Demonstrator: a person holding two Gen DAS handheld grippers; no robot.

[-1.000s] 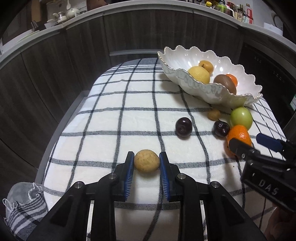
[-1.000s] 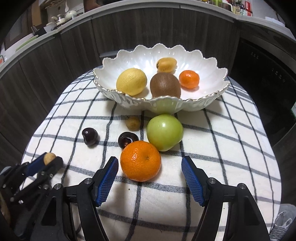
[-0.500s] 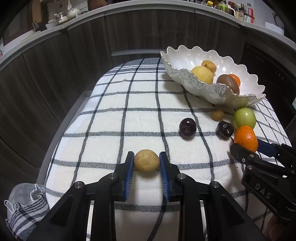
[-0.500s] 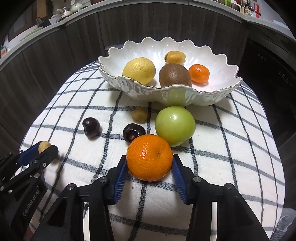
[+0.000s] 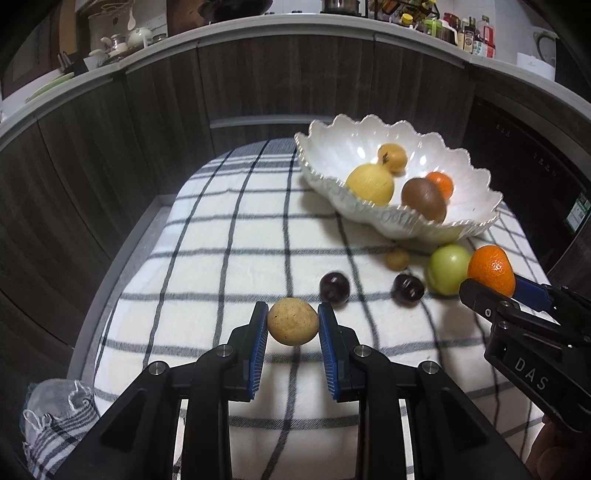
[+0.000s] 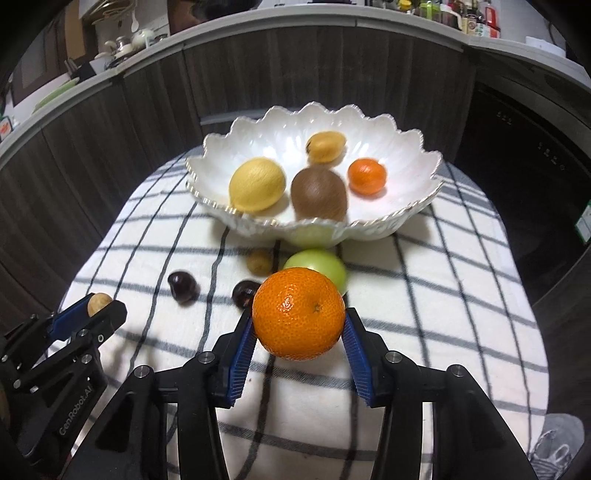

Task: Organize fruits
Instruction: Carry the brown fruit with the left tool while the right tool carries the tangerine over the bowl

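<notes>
My left gripper is shut on a small tan round fruit and holds it above the checked cloth. My right gripper is shut on a large orange, also lifted off the cloth. The white scalloped bowl at the back holds a lemon, a kiwi, a small orange and a yellow-brown fruit. On the cloth before the bowl lie a green apple, two dark plums and a small tan fruit.
The checked cloth covers a small table with dark wood cabinets curving behind it. A bunched cloth hangs at the lower left edge. A counter with dishes and bottles runs along the top.
The right gripper's jaws closed on the large orange and lifted it off the cloth. The left gripper, still gripping the tan fruit, rose from the cloth too.
</notes>
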